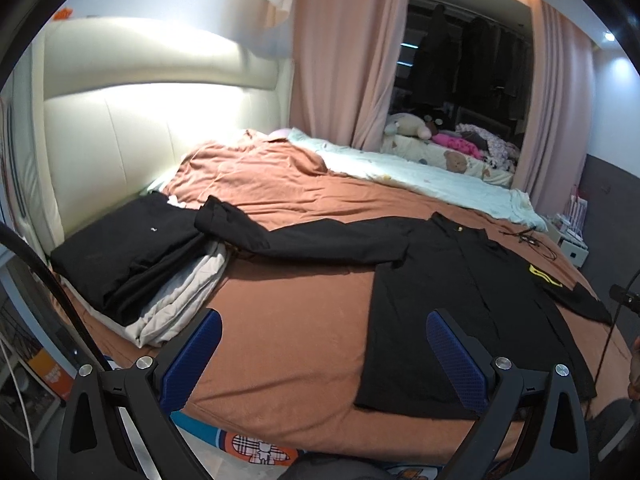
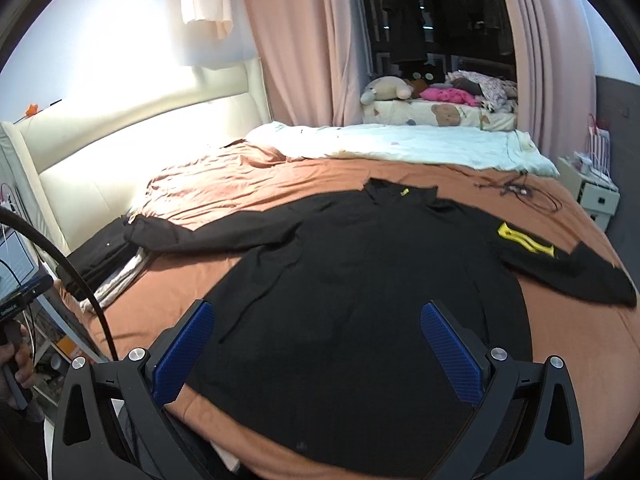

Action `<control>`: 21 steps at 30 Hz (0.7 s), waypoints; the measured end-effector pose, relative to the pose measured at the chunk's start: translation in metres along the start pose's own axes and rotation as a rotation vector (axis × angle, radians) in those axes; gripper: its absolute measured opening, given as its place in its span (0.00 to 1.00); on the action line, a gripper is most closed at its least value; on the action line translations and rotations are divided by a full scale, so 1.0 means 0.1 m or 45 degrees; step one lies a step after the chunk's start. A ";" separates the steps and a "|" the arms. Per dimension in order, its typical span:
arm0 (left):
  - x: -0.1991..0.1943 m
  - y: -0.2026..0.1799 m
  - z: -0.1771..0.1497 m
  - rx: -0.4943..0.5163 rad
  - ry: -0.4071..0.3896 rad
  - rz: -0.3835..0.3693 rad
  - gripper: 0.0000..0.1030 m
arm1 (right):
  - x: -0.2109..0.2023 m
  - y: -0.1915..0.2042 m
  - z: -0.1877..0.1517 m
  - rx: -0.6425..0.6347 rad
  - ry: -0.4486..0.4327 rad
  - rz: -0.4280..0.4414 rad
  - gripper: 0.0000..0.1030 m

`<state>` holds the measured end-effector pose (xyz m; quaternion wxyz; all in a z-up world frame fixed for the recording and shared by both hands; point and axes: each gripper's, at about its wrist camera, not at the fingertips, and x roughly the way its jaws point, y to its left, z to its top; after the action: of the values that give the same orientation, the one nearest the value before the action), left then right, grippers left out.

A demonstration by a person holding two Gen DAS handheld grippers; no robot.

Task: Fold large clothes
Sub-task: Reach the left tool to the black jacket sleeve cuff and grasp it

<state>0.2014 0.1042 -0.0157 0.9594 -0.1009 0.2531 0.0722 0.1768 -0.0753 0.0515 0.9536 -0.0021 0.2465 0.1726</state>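
While both tools gape, black shirt lies flat beneath right tool.

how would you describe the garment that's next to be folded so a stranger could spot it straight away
On the big bed with the rust-brown sheet, look at the near middle: a black long-sleeved shirt lies spread flat, sleeves stretched out to both sides. Unlike the folded black and grey pile by the headboard, it is unfolded and has a yellow mark on one sleeve.

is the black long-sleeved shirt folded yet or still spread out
Spread out. The black long-sleeved shirt lies flat on the brown bedsheet, both sleeves stretched sideways, no fold made.
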 end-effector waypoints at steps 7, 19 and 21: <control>0.45 0.34 0.37 -0.100 0.076 0.000 1.00 | 0.34 -0.09 0.31 -0.005 0.014 0.053 1.00; 1.29 0.92 0.97 -0.190 0.166 0.122 0.99 | 0.99 -0.27 0.63 0.004 0.094 0.109 1.00; 1.47 1.05 1.02 -0.205 0.190 0.155 0.99 | 1.15 -0.28 0.69 0.008 0.117 0.106 1.00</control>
<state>0.3567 0.2422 -0.0188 0.9206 -0.1674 0.3228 0.1427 0.3126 -0.0582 0.0561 0.9333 0.0032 0.2904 0.2112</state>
